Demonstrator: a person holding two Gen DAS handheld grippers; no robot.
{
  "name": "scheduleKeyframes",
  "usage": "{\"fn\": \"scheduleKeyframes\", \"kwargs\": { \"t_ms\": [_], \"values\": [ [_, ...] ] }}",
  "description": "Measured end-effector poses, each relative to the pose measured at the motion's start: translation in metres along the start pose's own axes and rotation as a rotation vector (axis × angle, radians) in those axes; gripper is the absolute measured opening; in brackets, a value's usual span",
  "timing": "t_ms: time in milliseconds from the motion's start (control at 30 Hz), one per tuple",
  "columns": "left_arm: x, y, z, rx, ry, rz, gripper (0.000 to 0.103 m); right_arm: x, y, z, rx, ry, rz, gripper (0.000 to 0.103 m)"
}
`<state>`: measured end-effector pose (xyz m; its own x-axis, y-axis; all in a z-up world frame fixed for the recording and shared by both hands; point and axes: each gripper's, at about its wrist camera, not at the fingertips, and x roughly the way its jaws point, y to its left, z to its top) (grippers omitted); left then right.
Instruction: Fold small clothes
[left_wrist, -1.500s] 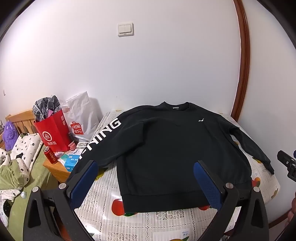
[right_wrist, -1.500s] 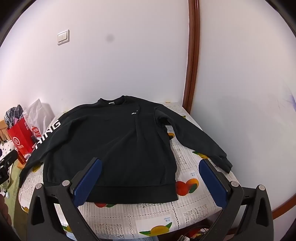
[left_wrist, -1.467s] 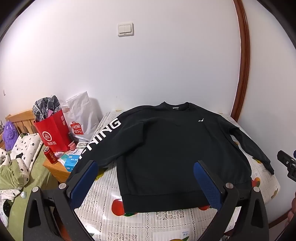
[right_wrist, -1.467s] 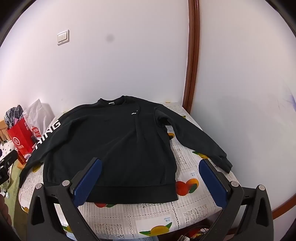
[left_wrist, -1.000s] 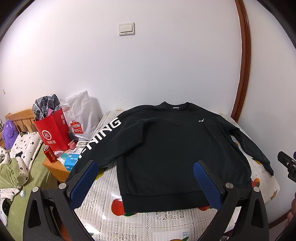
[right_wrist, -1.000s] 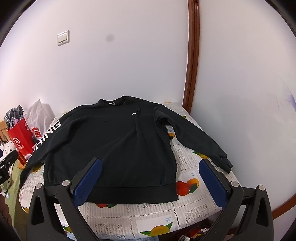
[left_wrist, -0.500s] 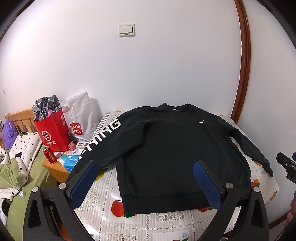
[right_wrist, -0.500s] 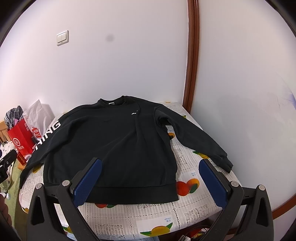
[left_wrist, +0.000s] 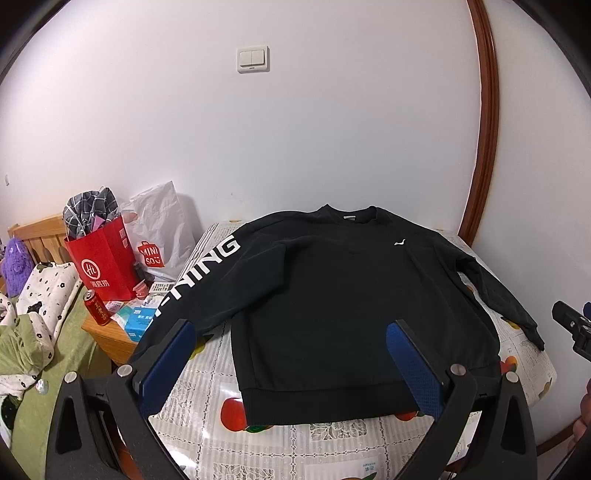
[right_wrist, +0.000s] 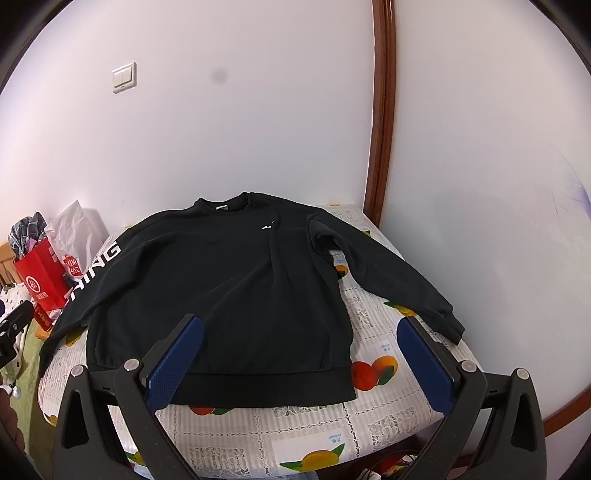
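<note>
A black sweatshirt (left_wrist: 351, 302) lies flat and face up on the worktop (left_wrist: 207, 402), which is covered by a fruit-print cloth (right_wrist: 373, 373). Its collar points toward the white wall, its hem toward the cameras. Both sleeves are spread out to the sides: the one with white lettering (left_wrist: 207, 269) runs down over the worktop's left edge, and the plain one (right_wrist: 388, 273) lies along the right side, with its cuff near the right edge.

The left gripper (left_wrist: 290, 354) hovers above the near edge, its blue-padded fingers (left_wrist: 166, 365) spread wide and empty, framing the sweatshirt's lower half. The right gripper (right_wrist: 299, 354) hangs likewise, fingers (right_wrist: 424, 365) wide apart and holding nothing, one pad over the hem and the other over bare cloth near the cuff.

Left of the worktop stand a red bag (left_wrist: 103, 266) and a white bag (left_wrist: 159, 236), with a red can (left_wrist: 96, 307) on a small wooden stand (left_wrist: 107, 336) just beside them. A light switch (left_wrist: 253, 59) sits on the wall.
</note>
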<state>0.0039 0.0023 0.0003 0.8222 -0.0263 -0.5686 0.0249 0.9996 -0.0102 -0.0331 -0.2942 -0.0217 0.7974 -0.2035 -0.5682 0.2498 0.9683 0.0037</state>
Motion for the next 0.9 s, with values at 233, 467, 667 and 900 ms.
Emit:
{"fn": "scheduleKeyframes", "kwargs": {
  "t_ms": [233, 467, 667, 900],
  "values": [
    [0.004, 0.004, -0.002, 0.007, 0.024, 0.005, 0.103, 0.001, -0.001, -0.001, -0.002, -0.002, 0.000, 0.103],
    [0.013, 0.010, -0.004, -0.030, 0.063, -0.015, 0.103, 0.008, 0.001, -0.004, 0.001, 0.007, 0.005, 0.103],
    [0.037, 0.022, -0.009, -0.061, 0.100, -0.016, 0.103, 0.029, 0.005, -0.006, -0.005, 0.033, 0.005, 0.103],
    [0.088, 0.054, -0.033, -0.123, 0.191, 0.014, 0.103, 0.078, 0.009, -0.021, -0.015, 0.089, 0.016, 0.103]
  ]
}}
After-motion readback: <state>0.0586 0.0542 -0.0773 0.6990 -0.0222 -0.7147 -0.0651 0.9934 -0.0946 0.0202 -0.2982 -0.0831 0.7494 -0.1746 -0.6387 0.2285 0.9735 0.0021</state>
